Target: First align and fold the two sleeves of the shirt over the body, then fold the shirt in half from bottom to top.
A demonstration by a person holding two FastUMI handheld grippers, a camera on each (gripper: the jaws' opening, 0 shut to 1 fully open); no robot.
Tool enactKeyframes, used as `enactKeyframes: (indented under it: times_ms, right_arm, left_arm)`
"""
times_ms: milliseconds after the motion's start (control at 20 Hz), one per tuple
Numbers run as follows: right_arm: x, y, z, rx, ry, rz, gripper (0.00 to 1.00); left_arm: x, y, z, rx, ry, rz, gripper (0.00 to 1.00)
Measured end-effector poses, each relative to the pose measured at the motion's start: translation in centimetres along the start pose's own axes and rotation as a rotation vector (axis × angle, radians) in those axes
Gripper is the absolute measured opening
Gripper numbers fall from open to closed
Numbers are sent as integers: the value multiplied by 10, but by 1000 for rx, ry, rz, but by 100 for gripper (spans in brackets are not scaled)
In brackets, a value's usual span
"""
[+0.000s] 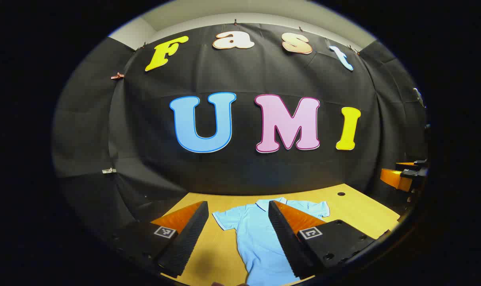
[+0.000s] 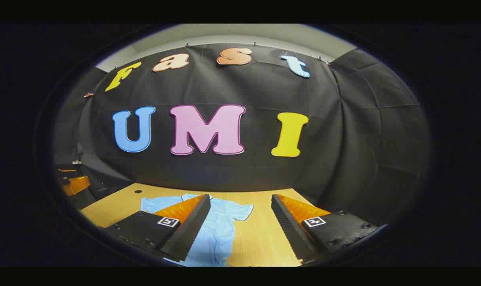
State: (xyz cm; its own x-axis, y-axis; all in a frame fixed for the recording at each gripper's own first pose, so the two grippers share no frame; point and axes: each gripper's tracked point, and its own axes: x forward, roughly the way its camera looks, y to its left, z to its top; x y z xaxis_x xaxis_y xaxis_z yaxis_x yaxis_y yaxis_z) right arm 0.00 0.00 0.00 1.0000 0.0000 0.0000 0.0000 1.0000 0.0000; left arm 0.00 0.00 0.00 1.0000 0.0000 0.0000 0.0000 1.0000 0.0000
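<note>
Wooden table (image 1: 359,210) with small dark hole (image 1: 341,194) near far edge; black cloth wall (image 1: 240,171) behind, clipped at top.

I see a plain light-blue polo shirt (image 1: 260,238), no print on it, lying on my yellow-tan, wood-toned table (image 1: 359,208), which has one small dark hole (image 1: 341,194). Behind it the booth wall (image 1: 244,171) is black cloth.
</note>
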Motion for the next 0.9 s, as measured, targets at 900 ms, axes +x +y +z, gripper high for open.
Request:
enactKeyframes:
  times_ms: [900]
  right_arm:
    - [3,1,-4,13,14,-5,97]
  left_arm:
    - [4,-1,0,-15,5,-18,96]
